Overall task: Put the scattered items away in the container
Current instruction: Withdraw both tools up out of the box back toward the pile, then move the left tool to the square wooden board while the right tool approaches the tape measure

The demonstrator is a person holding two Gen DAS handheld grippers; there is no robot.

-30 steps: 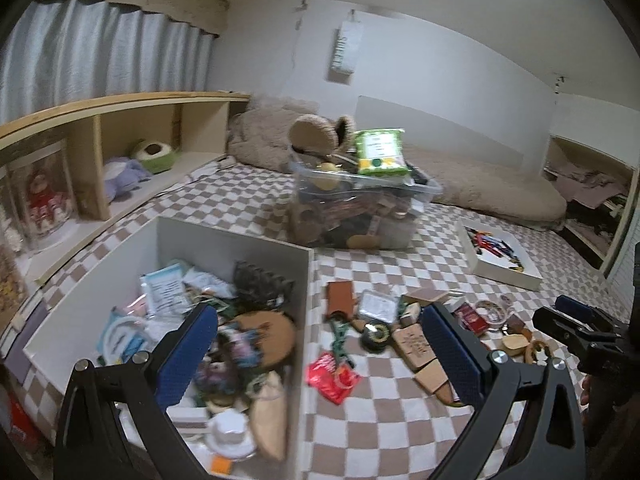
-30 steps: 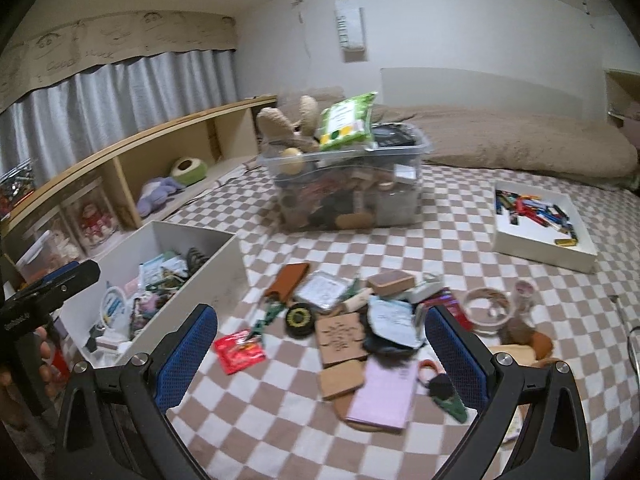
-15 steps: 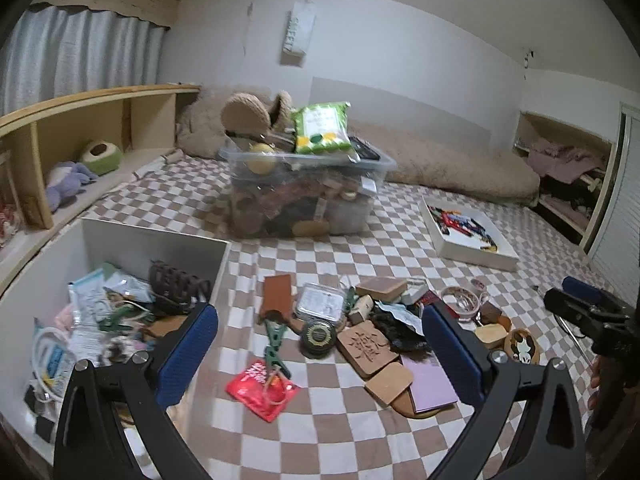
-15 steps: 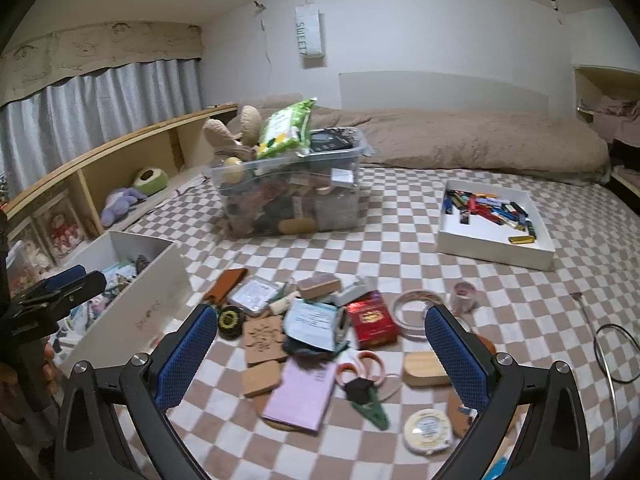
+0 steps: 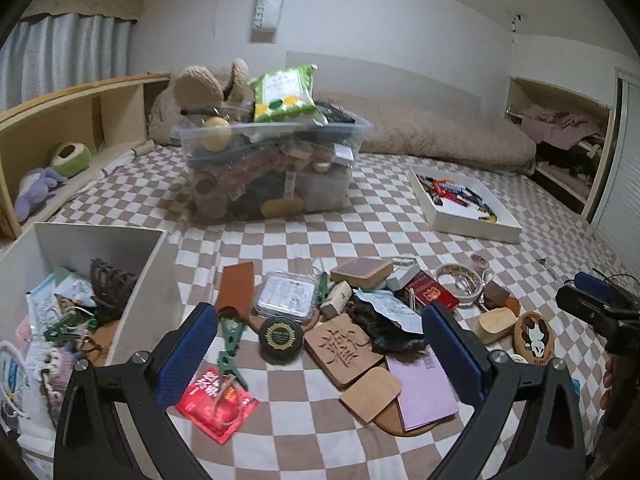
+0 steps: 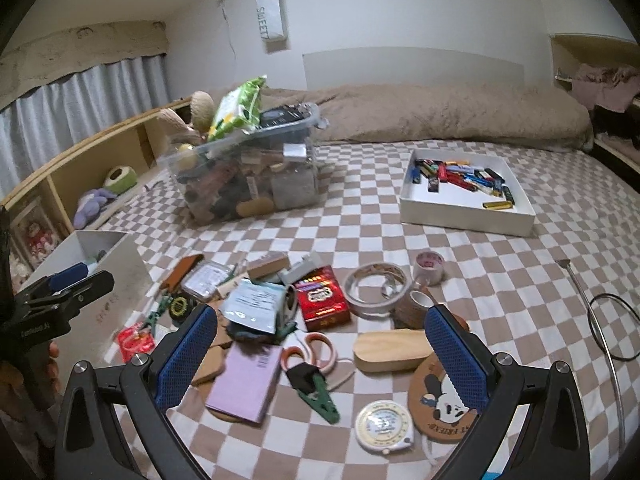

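From the left wrist, the left gripper point(image 5: 316, 350) hovered empty over the scattered items point(image 5: 352, 320), jaws wide apart; the white container point(image 5: 132, 280) lay just left of them. A pick seemed next (probably the round black tin point(image 5: 281, 338)).

From the right wrist, the right gripper point(image 6: 320, 354) hung likewise spread, holding nothing.
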